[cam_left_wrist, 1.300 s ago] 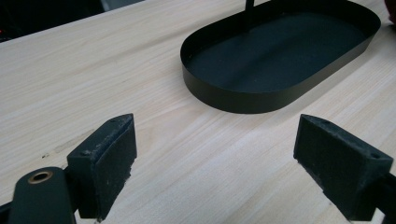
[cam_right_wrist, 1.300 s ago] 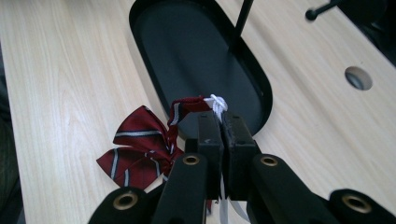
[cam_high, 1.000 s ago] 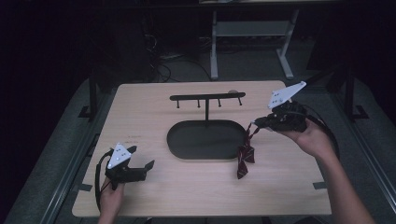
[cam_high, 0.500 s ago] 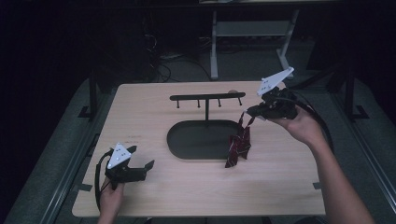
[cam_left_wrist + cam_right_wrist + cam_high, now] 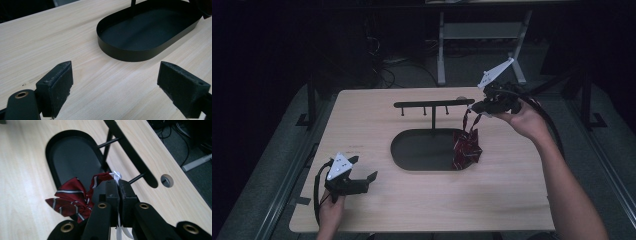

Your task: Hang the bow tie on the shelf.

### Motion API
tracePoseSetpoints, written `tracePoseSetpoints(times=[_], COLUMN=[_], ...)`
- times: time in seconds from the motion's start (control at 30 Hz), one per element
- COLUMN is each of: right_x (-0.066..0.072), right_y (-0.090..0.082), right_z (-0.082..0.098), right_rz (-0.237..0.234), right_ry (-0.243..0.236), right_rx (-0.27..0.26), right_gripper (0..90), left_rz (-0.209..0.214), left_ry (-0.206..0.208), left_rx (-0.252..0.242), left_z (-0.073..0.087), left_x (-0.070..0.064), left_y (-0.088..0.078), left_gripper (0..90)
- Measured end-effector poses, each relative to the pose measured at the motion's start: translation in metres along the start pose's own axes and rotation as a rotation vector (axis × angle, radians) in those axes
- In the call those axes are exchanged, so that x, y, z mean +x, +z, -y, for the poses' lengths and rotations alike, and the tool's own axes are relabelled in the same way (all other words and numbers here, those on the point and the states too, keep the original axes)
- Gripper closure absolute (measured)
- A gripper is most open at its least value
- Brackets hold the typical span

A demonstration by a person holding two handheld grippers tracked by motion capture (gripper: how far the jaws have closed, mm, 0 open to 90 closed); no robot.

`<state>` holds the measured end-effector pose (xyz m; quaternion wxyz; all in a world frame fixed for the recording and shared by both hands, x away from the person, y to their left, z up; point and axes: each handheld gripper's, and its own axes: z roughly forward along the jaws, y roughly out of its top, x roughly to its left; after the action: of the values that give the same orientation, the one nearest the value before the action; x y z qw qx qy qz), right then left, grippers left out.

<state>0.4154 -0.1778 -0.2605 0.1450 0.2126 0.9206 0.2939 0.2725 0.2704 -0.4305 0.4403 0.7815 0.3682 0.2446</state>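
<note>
A dark red striped bow tie [image 5: 467,147] hangs by its white band from my right gripper [image 5: 475,107], which is shut on that band just right of the black hanger rack [image 5: 433,104]. In the right gripper view the bow tie [image 5: 72,199] dangles left of the jaws, the white knot [image 5: 116,176] pinched at their tips, close to a rack peg [image 5: 137,178]. The rack stands in a black oval tray [image 5: 412,152]. My left gripper [image 5: 362,176] rests open near the table's front left corner. Its pads [image 5: 56,85] are wide apart, pointing at the tray [image 5: 130,51].
The light wooden table [image 5: 512,200] has a round cable hole [image 5: 166,180] behind the rack. Cables and a metal stand leg [image 5: 441,50] lie on the dark floor beyond the far edge.
My right gripper has lifted the bow tie off the table and carried it up and left toward the rack's right end. The left gripper has stayed put.
</note>
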Motion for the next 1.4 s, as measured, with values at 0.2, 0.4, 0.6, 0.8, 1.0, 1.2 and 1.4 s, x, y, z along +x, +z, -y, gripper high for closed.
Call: tracePoseSetpoints(times=[0.2, 0.4, 0.6, 0.8, 1.0, 1.2, 1.4], right_x=[-0.01, -0.017, -0.022, -0.024, -0.023, -0.024, -0.024], right_y=[0.011, 0.017, 0.023, 0.031, 0.033, 0.033, 0.034], right_z=[-0.003, -0.004, -0.009, -0.01, -0.011, -0.01, -0.01], right_rz=[-0.001, 0.0, -0.002, 0.008, 0.019, 0.018, 0.011], right_ry=[0.022, 0.025, 0.021, 0.017, 0.006, 0.005, 0.006], right_rx=[0.021, 0.027, 0.038, 0.051, 0.055, 0.05, 0.051], right_gripper=[87.4, 87.4, 87.3, 87.2, 87.2, 87.0, 87.0], left_rz=[0.001, 0.002, 0.003, 0.006, 0.006, 0.005, 0.005], left_ry=[-0.001, -0.009, -0.01, -0.009, -0.007, -0.008, -0.013], left_rx=[-0.001, -0.001, 0.0, -0.004, -0.001, -0.002, -0.002], left_z=[0.0, 0.0, 0.0, 0.0, -0.001, -0.001, -0.001], left_x=[0.001, 0.001, 0.001, 0.002, 0.001, 0.001, 0.001], left_y=[0.0, 0.001, 0.001, 0.001, 0.001, 0.002, 0.002], left_gripper=[13.0, 13.0, 13.0, 13.0, 13.0, 13.0, 13.0])
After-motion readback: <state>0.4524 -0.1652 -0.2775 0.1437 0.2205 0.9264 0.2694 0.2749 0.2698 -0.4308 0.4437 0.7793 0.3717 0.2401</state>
